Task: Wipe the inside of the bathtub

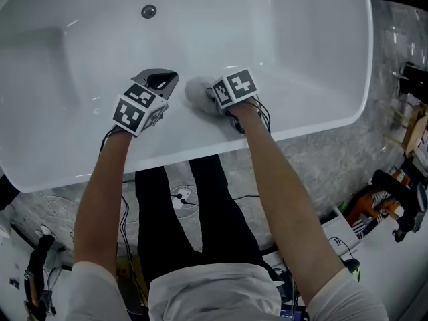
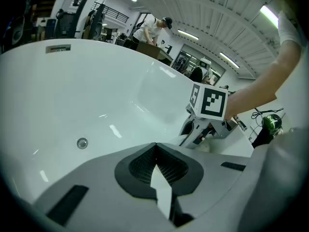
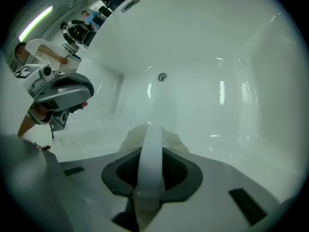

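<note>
**Right gripper holds the cloth on the near wall; left gripper idle**

- Head view: white bathtub fills the upper frame, its long axis running roughly 9 to 3 o'clock. A round metal fitting sits on the far side, at about 11 o'clock from both grippers.
- Right gripper: jaws clamped on a pale grey cloth. The right gripper view shows the wad bunched past the tips, with a light strip caught between the pads. The cloth lies against the near inner wall, just inside the near rim. It sticks out at about 9 o'clock from the marker cube.
- Left gripper: jaws together with nothing between them, per the left gripper view. It hovers just beside the cloth, on its 9 o'clock side. I cannot tell whether it touches the tub.
- Judgement: wiping is in hand, and the right gripper does the work alone. Almost all of the tub interior lies toward 12 o'clock from the cloth. The floor and far wall are well apart from it. The next stroke likely calls for a push down the wall toward 12 o'clock, then sweeps along the 9–3 axis.
- Risk: the left gripper sits close on the 9 o'clock side and may block a leftward sweep.
</note>
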A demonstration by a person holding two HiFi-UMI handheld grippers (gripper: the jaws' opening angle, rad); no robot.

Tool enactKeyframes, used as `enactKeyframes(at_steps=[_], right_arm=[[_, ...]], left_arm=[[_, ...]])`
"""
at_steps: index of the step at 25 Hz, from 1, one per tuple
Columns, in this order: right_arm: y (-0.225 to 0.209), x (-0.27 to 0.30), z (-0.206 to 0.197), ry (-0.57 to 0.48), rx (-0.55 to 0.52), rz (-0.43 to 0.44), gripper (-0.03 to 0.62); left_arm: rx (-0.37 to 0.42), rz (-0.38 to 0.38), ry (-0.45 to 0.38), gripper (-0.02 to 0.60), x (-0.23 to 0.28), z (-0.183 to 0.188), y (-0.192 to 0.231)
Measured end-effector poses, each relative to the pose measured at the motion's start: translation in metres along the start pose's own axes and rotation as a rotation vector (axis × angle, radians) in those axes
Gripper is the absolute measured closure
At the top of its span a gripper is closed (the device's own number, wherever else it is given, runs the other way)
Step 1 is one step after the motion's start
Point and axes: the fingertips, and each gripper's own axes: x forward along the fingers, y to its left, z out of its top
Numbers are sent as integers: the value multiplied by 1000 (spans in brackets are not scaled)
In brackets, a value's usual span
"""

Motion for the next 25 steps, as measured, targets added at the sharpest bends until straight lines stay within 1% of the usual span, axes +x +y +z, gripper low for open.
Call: enactKeyframes(at_steps=[3, 11, 16, 20, 25], right_arm=[[-6, -4, -2, 12, -1, 6, 500], [-44, -24, -17, 28, 4, 1, 500], [-69, -31, -20, 32, 6, -4, 500], [-88, -42, -25, 37, 7, -19, 500], [-126, -61, -39, 43, 7, -54, 500]], left_arm=[[6, -10, -1, 577, 6, 6, -7], [18, -38, 4, 577, 34, 23, -34], [17, -59, 8, 577, 60, 32, -46], [25, -79, 17, 577, 76, 39, -58], [37, -98, 18, 577, 95, 52, -76]])
